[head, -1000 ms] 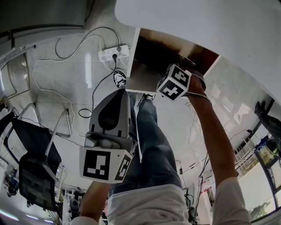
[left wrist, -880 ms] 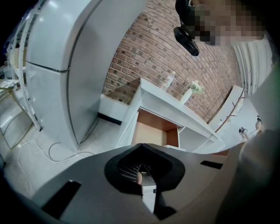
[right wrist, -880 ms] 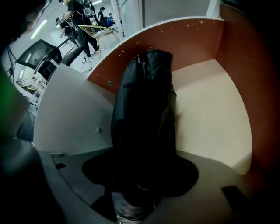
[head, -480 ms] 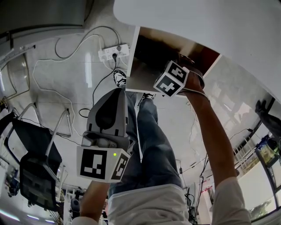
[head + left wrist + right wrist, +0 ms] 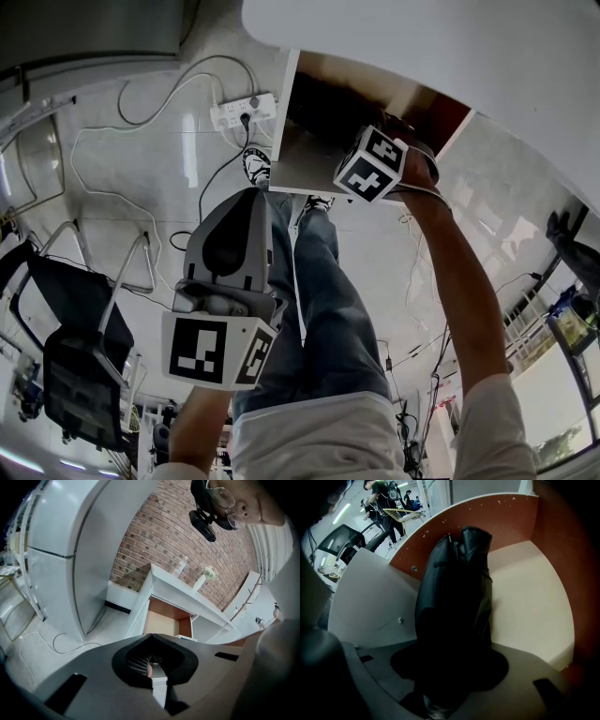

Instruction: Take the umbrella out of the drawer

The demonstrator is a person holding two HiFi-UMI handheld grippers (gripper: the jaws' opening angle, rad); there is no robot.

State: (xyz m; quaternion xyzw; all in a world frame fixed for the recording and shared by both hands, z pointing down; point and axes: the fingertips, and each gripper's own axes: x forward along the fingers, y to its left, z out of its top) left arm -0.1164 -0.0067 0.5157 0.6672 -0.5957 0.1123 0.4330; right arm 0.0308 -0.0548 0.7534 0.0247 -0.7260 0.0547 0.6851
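One folded black umbrella (image 5: 454,597) lies in the one open drawer (image 5: 529,602), along its brown side wall. There are two grippers. The right arm stretches forward, and the right gripper (image 5: 377,165) points straight down into the drawer under the white tabletop (image 5: 422,47). Its jaws stand apart on either side of the umbrella and have just been closing on it. The left gripper (image 5: 242,214) hangs over the floor, tilted downward, with its jaws together and empty.
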